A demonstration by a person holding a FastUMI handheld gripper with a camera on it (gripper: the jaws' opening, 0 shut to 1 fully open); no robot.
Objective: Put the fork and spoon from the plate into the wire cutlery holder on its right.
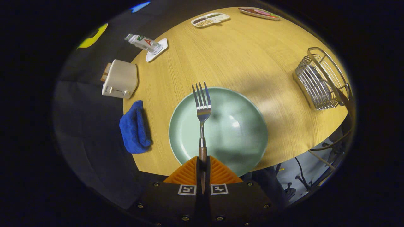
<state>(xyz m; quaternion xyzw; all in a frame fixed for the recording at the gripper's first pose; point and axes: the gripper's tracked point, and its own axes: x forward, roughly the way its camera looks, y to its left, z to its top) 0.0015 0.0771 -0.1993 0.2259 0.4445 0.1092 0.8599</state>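
Gripper view shows your tongs (203,164) pinching the fork (202,107) by its handle above the plate (246,138), with the wire cutlery holder (318,82) at two o'clock on the bench (240,56).

You have a round, light wood-grain table (240,56) lit warmly from above, with soft shadow across its middle. Dark cloth (85,126) hangs beyond its left edge, and cables (303,170) trail over a pale floor at the right.

Cam on hand-held gripper (203,164), looks fwd/down, close above plate (240,132), table (240,56) beyond.
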